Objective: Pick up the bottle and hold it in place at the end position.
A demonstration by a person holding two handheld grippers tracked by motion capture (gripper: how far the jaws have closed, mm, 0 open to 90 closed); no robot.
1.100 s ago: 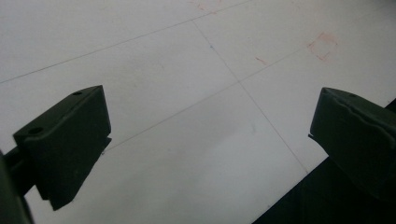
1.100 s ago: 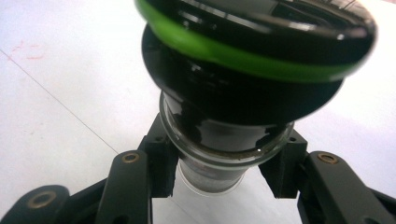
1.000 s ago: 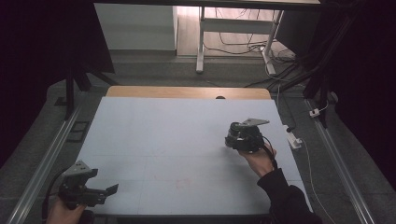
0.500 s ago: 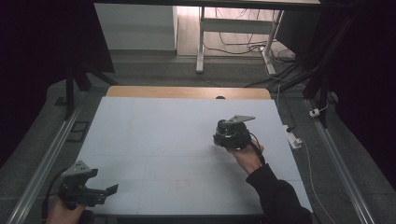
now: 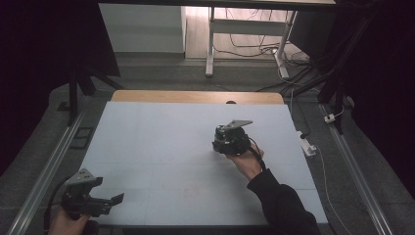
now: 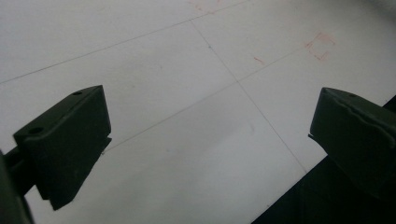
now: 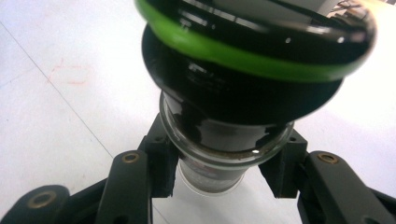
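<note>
From above, the right hand-held gripper (image 5: pixel 230 139) hangs over the white table (image 5: pixel 161 142) a little toward four o'clock of centre, with the person's dark sleeve (image 5: pixel 281 205) running back to five o'clock. The left hand-held gripper (image 5: pixel 105 201) sits at the seven o'clock corner.

In the left gripper view its jaws stand wide apart, released, over bare table (image 6: pixel 187 116) with thin lines.

In the right gripper view the jaws are clenched on the narrow glass neck of a black bottle (image 7: pixel 243 93) with a green ring (image 7: pixel 243 56), held above the table.
</note>
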